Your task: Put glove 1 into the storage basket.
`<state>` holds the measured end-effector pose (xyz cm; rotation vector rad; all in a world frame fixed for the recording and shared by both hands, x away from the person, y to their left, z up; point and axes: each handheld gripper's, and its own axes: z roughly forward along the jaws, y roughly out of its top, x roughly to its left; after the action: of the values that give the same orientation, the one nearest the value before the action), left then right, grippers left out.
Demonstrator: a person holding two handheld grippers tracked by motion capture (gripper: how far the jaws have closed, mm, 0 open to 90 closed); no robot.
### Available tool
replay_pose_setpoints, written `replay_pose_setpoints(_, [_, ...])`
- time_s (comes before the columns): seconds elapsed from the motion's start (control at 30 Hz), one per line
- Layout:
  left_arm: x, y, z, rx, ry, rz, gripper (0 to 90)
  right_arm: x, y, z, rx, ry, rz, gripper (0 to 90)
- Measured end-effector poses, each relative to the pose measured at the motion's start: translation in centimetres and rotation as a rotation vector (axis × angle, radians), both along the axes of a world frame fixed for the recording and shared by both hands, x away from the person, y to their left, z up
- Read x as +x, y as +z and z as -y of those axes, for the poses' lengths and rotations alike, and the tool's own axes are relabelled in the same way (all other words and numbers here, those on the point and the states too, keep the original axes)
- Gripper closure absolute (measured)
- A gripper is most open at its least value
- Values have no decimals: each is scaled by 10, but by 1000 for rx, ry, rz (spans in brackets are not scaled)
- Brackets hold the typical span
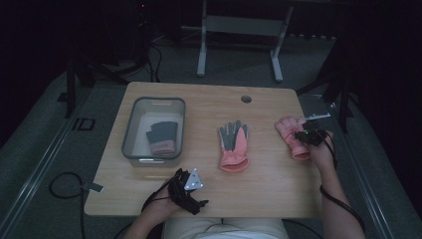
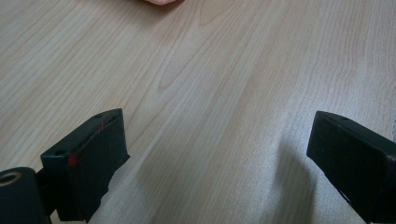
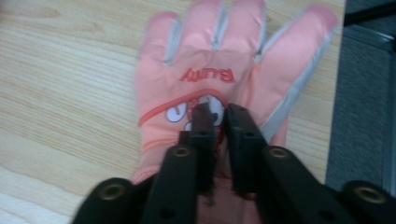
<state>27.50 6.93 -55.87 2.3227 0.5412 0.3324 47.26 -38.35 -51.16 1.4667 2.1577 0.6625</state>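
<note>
A pink glove lies back up near the table's right edge, fingers pointing away. My right gripper is on its cuff end. In the right gripper view the two jaws stand almost together, pinching the fabric of the pink glove just below its red lettering. A second pink glove with a grey palm lies in the middle of the table. My left gripper rests near the front edge, and its jaws are wide open over bare wood.
A grey bin at the left of the wooden table holds a grey and pink glove. A round cable hole sits near the far edge. Beyond the table stand the legs of a metal frame.
</note>
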Motion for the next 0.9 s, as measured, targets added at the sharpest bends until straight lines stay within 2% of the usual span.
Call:
replay_pose_setpoints(0.03, [0,0,0,-4,0,1,45,-2,4,-3,2,-11,8,856])
replay_pose_setpoints(0.07, [0,1,0,-3,0,4,45,-4,9,-5,25,-21,13,859])
replay_pose_setpoints(0.13, [-1,2,-1,-4,0,10,45,-11,19,-9,102,-46,37,860])
replay_pose_setpoints(0.23, [0,3,-2,-12,9,12,48,-27,36,-21,171,-77,87,860])
replay_pose_setpoints(0.33, [0,3,-3,-13,8,11,48,-43,49,-38,192,-94,111,860])
replay_pose_setpoints(0.47, [-1,3,-1,-7,2,12,48,-62,58,-56,217,-124,133,860])
replay_pose_setpoints(0.53, [-1,3,-1,-5,1,11,48,-70,59,-62,229,-137,145,860])
replay_pose_setpoints(0.67, [-2,2,-1,1,-2,11,48,-83,54,-74,221,-149,151,860])
replay_pose_setpoints(0.9, [-2,2,0,-2,-4,12,48,-80,27,-81,231,-176,118,858])
